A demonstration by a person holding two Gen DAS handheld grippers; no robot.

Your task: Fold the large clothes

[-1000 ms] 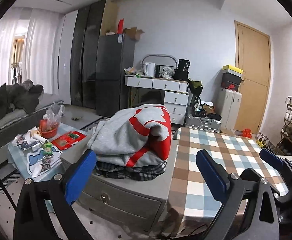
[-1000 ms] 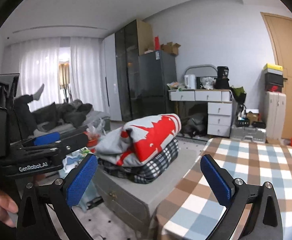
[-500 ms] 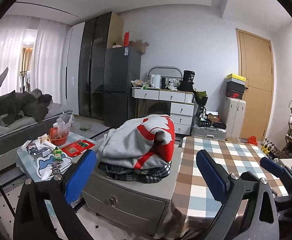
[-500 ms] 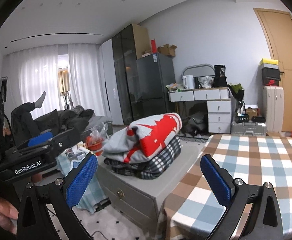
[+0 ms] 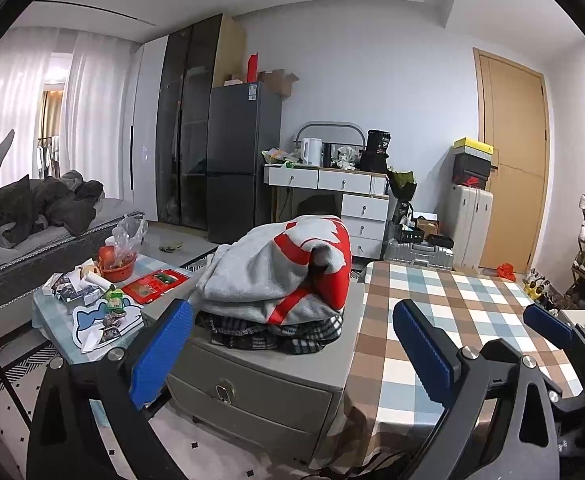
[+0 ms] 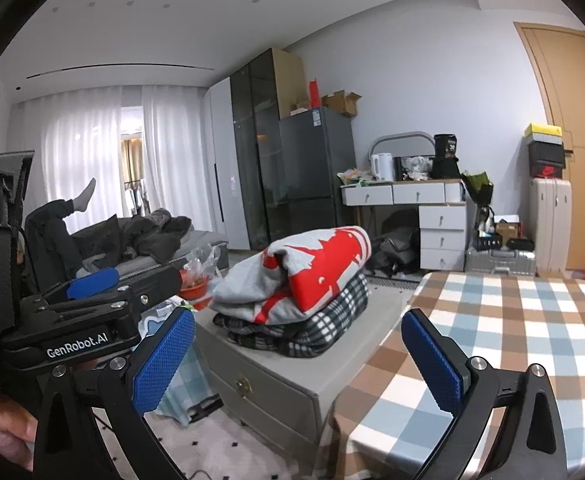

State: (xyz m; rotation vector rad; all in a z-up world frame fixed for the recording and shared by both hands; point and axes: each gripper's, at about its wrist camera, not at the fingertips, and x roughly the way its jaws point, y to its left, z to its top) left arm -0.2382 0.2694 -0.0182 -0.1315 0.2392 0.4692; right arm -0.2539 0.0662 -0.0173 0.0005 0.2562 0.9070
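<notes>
Both my jaws stand wide with nothing between the pads. Left gripper [image 5: 292, 350] and right gripper [image 6: 298, 354] hang in the air side by side, clear of any cloth, aimed across the room.

Task items: grey-and-red sweatshirt [image 5: 280, 268] lies bundled on top of a black-and-white plaid garment [image 6: 324, 328], both stacked on the grey drawer unit [image 5: 252, 384] at about 12 o'clock from either gripper, well apart from the pads. The checkered tablecloth [image 6: 512, 320] at 2 o'clock shows only its own pattern; no garment on the part in view.

Progress, my read: the pile is roughly doubled over, edges uneven, sweatshirt humped rather than flat. That fits either a stack waiting to be folded or loosely folded pieces parked there. Can't settle which from this. Nothing is in hand and no garment is spread out mid-fold.

Farther out, at 10 o'clock: a cluttered low table [image 5: 48, 304].
</notes>
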